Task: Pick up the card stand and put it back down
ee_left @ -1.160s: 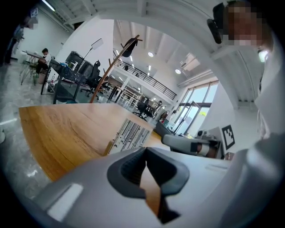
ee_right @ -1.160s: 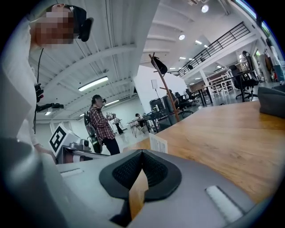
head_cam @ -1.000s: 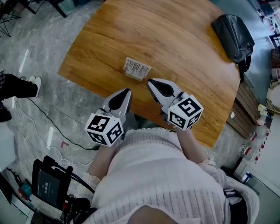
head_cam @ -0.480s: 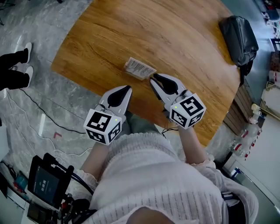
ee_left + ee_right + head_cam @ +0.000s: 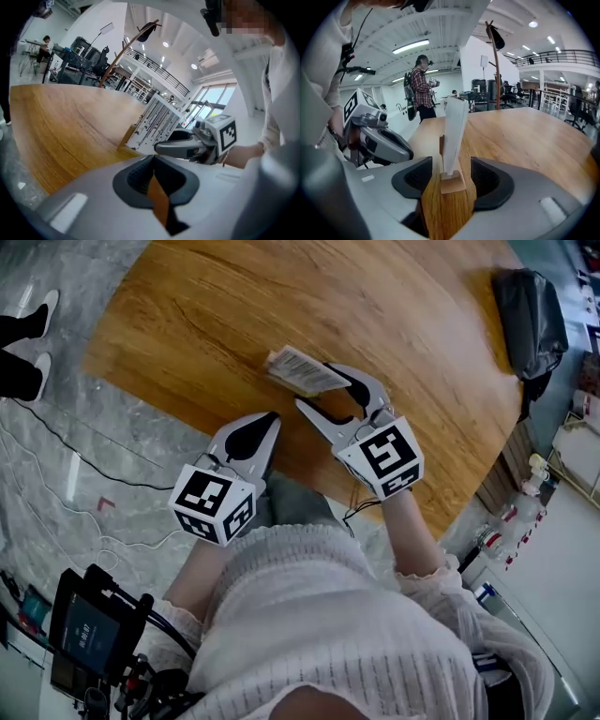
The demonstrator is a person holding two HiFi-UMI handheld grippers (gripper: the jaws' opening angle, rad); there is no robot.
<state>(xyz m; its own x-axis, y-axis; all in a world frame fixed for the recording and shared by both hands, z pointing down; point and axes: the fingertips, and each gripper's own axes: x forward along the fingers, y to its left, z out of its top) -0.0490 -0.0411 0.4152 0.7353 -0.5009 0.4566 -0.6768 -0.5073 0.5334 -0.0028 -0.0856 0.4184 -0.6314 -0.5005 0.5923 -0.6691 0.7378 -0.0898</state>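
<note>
We are holding the right claw low over the brown wooden bench. Its jaws are standing spread, having just been opening. The card stand, a white printed card slotted into a small light-wood block, is standing on the bench between them. The dark pads are flanking the block on either side without pressing it. From the head view, the stand is sitting close to the bench's near edge. We are holding the left claw just beside the right one, at that same edge, its jaws pressed together on nothing. A black bag is lying at the bench's far right.
</note>
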